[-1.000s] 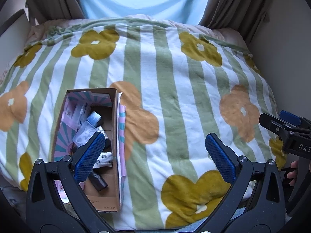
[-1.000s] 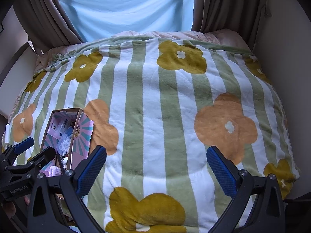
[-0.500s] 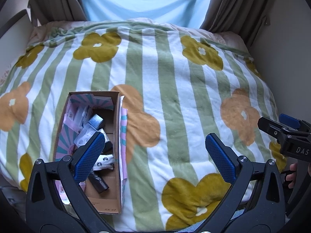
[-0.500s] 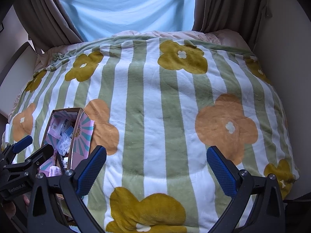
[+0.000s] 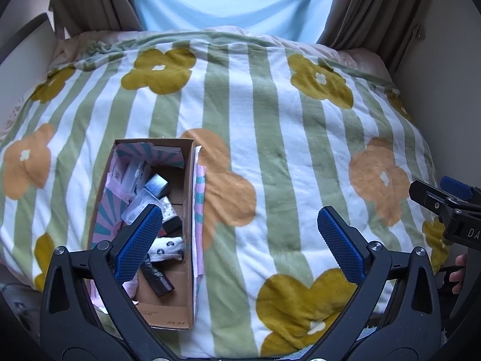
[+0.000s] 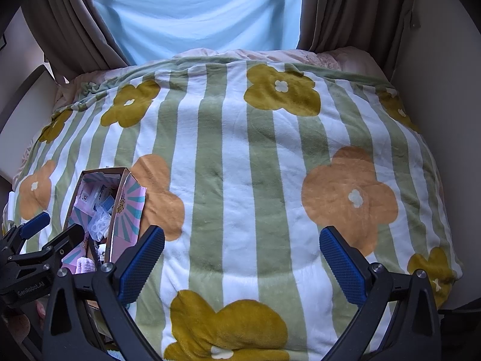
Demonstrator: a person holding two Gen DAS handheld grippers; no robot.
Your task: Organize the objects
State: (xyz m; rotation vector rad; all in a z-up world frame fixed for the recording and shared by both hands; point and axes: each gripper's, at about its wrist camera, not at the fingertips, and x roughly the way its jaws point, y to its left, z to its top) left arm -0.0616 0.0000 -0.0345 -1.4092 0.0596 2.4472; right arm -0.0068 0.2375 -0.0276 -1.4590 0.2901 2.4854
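Barely moves across the last second. Keeps the left gripper [image 5: 237,219] hanging wide open and empty, same as before. Keeps the right gripper [image 6: 240,237] likewise spread to full width, with nothing between the pads. Means no pick and no drop in that span, so leaves the task where it stood.

Finds the cardboard box [image 5: 188,198] just ahead of and below the left gripper's left finger, and far off to the left of the right gripper. Stands open on the flowered blanket [image 5: 270,150]. Holds a jumble inside: clear packets [image 5: 132,174], a small silver block [image 5: 156,185], a spotted white cloth [image 5: 168,248] and a dark oblong piece [image 5: 157,279]. Shows no loose object elsewhere on the blanket ahead of either tool. Fits two readings: everything already gathered into the box, or contents waiting to be lifted out and sorted. Cannot settle which.

Further out, meets brown curtains [image 5: 369,9] and a pale blue sheet [image 5: 228,0] past the bed's far edge, with plain walls close on both sides. Puts nothing between tools and box, though hides part of the contents behind the left finger. Catches fingers [image 5: 458,270] at the right gripper's handle, far right.
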